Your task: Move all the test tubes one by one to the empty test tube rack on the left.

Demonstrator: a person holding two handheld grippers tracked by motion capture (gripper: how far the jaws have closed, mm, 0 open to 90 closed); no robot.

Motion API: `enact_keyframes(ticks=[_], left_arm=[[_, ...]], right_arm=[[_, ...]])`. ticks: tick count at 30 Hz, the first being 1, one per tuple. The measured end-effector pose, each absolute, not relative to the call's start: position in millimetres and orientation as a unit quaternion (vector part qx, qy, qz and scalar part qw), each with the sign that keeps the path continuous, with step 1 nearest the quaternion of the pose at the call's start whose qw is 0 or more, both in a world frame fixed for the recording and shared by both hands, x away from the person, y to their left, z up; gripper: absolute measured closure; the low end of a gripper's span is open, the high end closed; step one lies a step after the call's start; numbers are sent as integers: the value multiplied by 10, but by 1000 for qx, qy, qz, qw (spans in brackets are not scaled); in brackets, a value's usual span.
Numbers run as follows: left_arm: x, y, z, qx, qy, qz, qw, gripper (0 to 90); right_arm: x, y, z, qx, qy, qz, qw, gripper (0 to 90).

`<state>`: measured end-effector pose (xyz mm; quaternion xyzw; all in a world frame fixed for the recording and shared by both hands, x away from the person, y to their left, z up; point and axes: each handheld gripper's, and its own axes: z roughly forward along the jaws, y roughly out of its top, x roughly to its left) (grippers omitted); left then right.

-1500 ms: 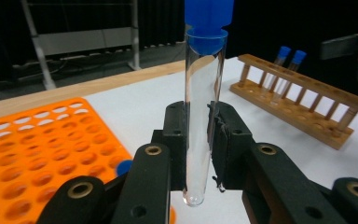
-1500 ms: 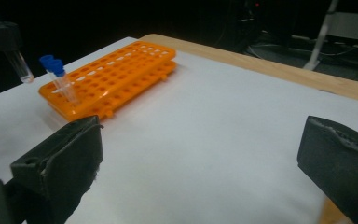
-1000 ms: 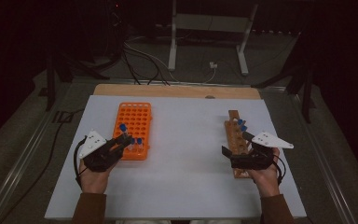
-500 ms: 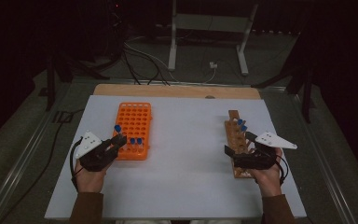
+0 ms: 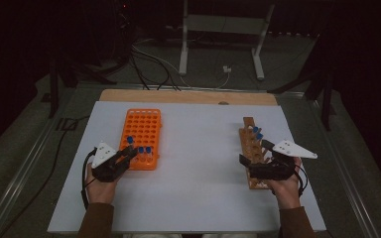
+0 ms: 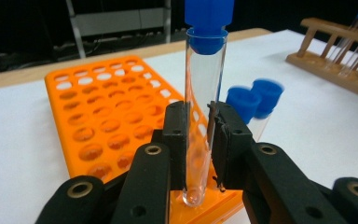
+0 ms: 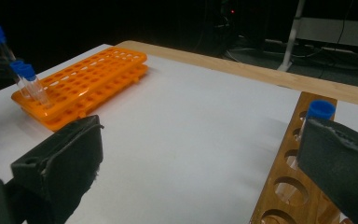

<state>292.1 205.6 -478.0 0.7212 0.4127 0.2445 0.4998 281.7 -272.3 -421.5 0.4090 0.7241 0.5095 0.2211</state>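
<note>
Your left gripper (image 6: 198,140) has its jaws clamped on the clear glass test tube with the blue cap (image 6: 204,93). They pinch it low on the glass, so most of the tube and the cap stick up above them. The tube stands close to upright, and its rounded bottom sits right at the near edge of the orange plastic tube rack (image 6: 102,121). I can't tell whether it's actually inside a hole or just above one. Just beyond the jaws, two more blue-capped tubes (image 6: 256,100) stand side by side in that rack, and in the high view they're at its near end, right by your left gripper (image 5: 124,157).

Your right gripper (image 7: 200,154) has its jaws spread wide with nothing between them. They straddle bare white desk (image 7: 191,116), and the far jaw sits over the brown wooden tube rack (image 7: 289,186). One blue-capped tube (image 7: 320,109) pokes up from that rack just behind the jaw. From above, your right gripper (image 5: 258,161) rests at the wooden rack's near end, well apart from the orange rack.
</note>
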Motion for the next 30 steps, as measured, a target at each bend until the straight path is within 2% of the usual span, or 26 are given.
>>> enact_keyframes(ticks=[17,30], left_arm=[[2991,1920,-4919,763,441,234,411,785],[2958,1945,-4940,763,444,230,410,778]], right_arm=[[2811,-2711,-4225,403,729,510,215,2],[2810,-2710,-4225,402,729,511,214,3]])
